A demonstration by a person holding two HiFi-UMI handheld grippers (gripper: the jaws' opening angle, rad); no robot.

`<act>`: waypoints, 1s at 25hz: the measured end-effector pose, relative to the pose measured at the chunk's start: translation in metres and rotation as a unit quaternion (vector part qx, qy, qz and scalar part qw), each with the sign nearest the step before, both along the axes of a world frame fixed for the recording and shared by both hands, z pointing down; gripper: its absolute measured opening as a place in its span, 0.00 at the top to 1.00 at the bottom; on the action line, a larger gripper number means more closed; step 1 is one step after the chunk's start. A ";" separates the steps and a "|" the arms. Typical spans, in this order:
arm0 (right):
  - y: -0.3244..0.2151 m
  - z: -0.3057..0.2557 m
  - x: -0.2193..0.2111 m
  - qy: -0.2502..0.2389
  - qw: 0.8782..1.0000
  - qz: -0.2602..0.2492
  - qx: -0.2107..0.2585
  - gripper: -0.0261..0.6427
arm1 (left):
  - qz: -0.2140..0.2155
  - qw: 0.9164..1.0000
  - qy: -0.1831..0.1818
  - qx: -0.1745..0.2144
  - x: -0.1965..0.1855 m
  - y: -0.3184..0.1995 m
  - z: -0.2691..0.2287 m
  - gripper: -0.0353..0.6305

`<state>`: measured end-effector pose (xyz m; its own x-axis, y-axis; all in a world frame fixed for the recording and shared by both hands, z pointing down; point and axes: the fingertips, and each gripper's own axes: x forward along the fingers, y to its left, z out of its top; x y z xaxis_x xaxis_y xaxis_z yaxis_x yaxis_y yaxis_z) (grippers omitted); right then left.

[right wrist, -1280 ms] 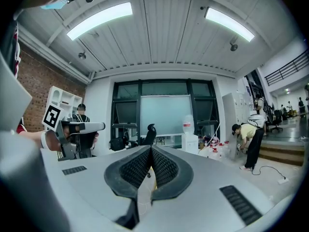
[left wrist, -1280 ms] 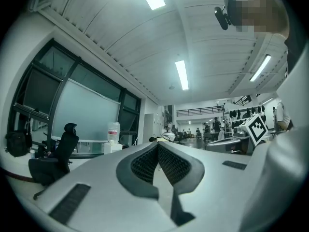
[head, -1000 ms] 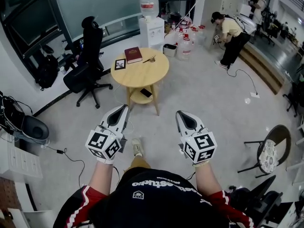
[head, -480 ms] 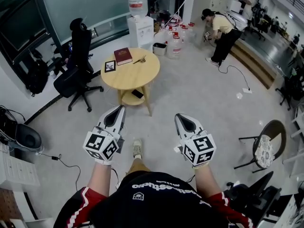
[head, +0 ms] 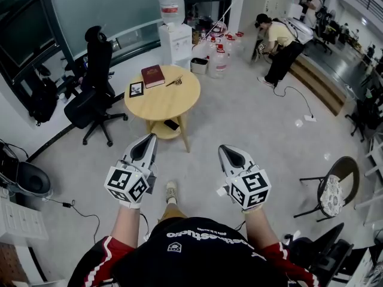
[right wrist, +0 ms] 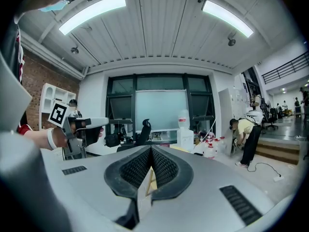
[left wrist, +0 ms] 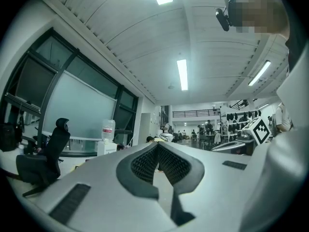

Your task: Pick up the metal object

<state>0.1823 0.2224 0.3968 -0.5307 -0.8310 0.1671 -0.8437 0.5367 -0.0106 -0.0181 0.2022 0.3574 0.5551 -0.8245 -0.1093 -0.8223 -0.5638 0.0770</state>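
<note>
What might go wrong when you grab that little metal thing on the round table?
The metal object is small and lies close beside the red book, so a gripper might nudge the book instead. Both the left gripper and right gripper are shut; they would likely push it unless opened first.

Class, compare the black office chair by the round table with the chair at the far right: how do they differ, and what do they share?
The office chair is all black with a tall back; the right chair has a pale patterned seat. The office chair rests on a star base; the right chair on thin legs. The office chair is beside the table; the right chair far from it. Both stand upright, unoccupied.
</note>
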 end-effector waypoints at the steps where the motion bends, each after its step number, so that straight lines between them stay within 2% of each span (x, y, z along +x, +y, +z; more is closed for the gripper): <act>1: -0.006 -0.001 0.000 0.001 1.000 0.000 0.001 0.92 | 0.001 1.000 0.000 0.000 -0.001 -0.006 -0.001 0.92; 10: -0.069 -0.003 -0.011 0.006 1.000 0.011 -0.001 0.92 | 0.007 1.000 0.007 -0.001 -0.018 -0.075 0.000 0.92; 18: -0.140 -0.019 -0.036 0.019 1.000 0.006 -0.006 0.92 | 0.002 1.000 0.018 -0.013 -0.046 -0.147 -0.004 0.92; 25: -0.206 -0.028 -0.063 0.018 1.000 0.010 -0.006 0.92 | 0.006 1.000 0.014 -0.013 -0.074 -0.213 -0.012 0.92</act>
